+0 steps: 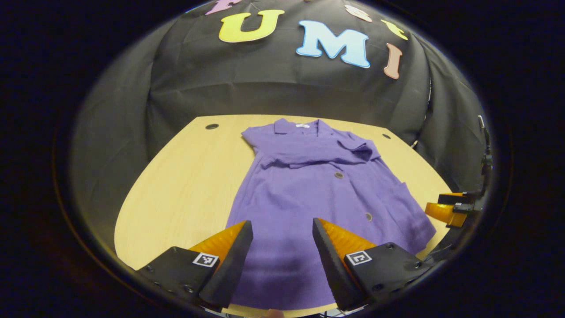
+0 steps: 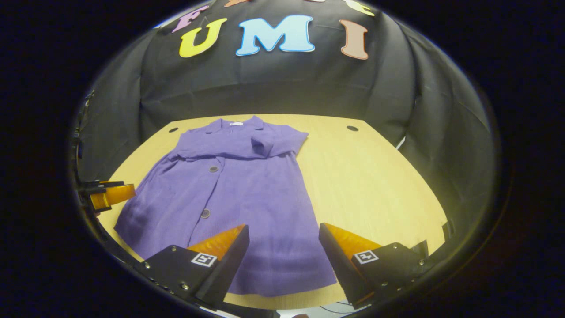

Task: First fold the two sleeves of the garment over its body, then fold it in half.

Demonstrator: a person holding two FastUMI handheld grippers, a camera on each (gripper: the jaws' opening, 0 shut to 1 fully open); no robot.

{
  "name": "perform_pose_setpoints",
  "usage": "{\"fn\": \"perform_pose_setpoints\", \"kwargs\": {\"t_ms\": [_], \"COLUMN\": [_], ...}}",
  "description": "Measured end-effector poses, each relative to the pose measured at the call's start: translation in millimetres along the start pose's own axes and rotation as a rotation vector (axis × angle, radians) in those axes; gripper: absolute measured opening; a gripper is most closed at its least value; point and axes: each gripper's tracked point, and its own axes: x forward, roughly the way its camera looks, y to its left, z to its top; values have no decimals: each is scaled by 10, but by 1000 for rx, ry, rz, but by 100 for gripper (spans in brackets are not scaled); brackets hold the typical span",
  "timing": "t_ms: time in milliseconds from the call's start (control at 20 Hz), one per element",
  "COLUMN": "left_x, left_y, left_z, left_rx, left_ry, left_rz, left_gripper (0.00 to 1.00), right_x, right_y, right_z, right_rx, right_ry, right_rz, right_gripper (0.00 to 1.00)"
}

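Garment [image 1: 309,194], a purple buttoned piece, is lying flat on the bench [image 1: 185,185] with its collar toward the booth's wall and its hem nearest the person. Both sleeves [image 2: 247,148] are lying across the chest just below the collar, so the sleeve folds look done; by my judgement the fold in half is what is left, and it is not yet begun, since the hem is lying spread out.

Left hand-held gripper [image 1: 282,256] is hovering over the hem with its fingers apart and nothing between them. Right hand-held gripper [image 2: 284,256] is likewise standing open above the hem's other side, touching no cloth as far as I can tell.

Hem edge is lying just inside the bench's near rim, so both corners seem reachable from the front. Bare wood is showing on both sides of the garment and a narrow strip beyond the collar, leaving room to carry the hem up toward the collar. One hem corner is reaching near the bench's side edge.
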Motion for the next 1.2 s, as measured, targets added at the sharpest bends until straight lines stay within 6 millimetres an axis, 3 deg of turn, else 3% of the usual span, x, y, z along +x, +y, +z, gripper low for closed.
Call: {"fn": "perform_pose_setpoints", "kwargs": {"t_ms": [250, 400, 600, 900, 1200], "left_x": [-88, -185, -278, -269, -260], "left_y": [224, 339, 458, 375, 329], "left_z": [-448, -626, -843, -923, -944], "left_rx": [13, 11, 26, 132, 96], "left_ry": [74, 98, 124, 108, 116], "left_rz": [22, 37, 54, 64, 65], "left_gripper": [90, 89, 91, 89, 90], "right_x": [33, -22, 50, 110, 131], "right_y": [-54, -62, -118, -97, -57], "right_z": [-186, -358, -473, -696, -837], "right_rx": [6, 8, 22, 28, 90], "right_ry": [50, 82, 122, 181, 171], "right_rz": [-15, -18, -25, -30, -14], "right_gripper": [96, 96, 96, 96, 98]}}
